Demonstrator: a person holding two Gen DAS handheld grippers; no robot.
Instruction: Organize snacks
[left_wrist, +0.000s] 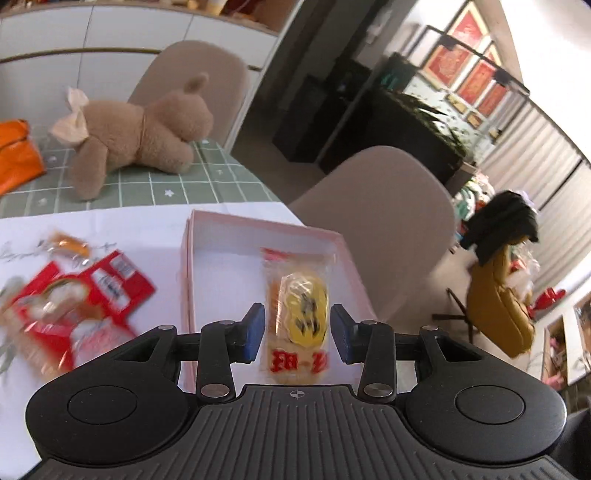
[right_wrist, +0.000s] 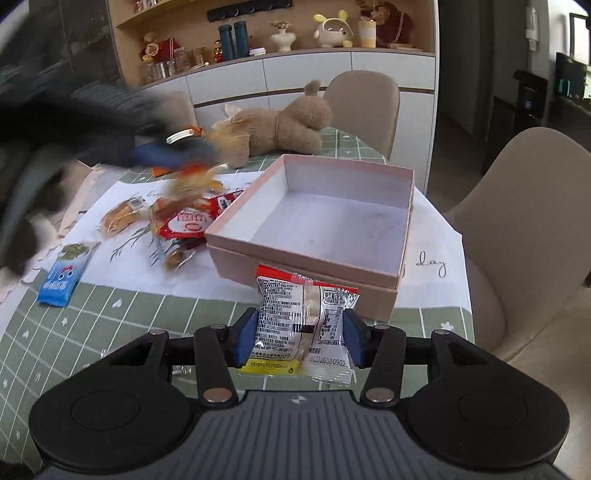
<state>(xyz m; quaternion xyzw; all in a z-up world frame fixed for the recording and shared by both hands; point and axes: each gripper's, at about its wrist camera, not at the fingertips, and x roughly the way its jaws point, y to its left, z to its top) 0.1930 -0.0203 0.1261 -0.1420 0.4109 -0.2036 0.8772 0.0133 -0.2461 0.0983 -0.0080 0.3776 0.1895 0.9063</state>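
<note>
The left gripper (left_wrist: 297, 334) hangs above the open pink box (left_wrist: 207, 258), its blue pads at a middling width with a yellow-and-orange wrapped snack (left_wrist: 297, 317) standing on end between them. The pad at 9 o'clock of the packet touches its edge; at 3 o'clock a thin gap shows between wrapper and pad, so I cannot tell whether the packet is truly pinched. In this view the box's white floor lies behind the packet.

The right gripper (right_wrist: 300, 341) is closed on a clear-backed snack packet (right_wrist: 303, 328) with a red top edge and printed label; both pads press into its sides and the wrapper bulges between them. It hovers at the near edge of the box (right_wrist: 306, 273), which looks empty in the right wrist view.

The box sits on a white printed cloth (right_wrist: 122, 266) laid over a green checked tablecloth (right_wrist: 110, 314). At 9 o'clock of the box lies a loose heap of snacks: red packets (right_wrist: 192, 221), an orange-brown wrapped cake (right_wrist: 120, 216), and further toward 8 o'clock a blue packet (right_wrist: 64, 277) on its own. In the right wrist view, a dark blurred shape (right_wrist: 110, 122) with something orange and yellow under it crosses above the heap; it is too smeared to read.

At 12 o'clock beyond the box a tan plush bear (right_wrist: 280, 125) lies on its side, with beige chairs (right_wrist: 364, 99) behind the table.
</note>
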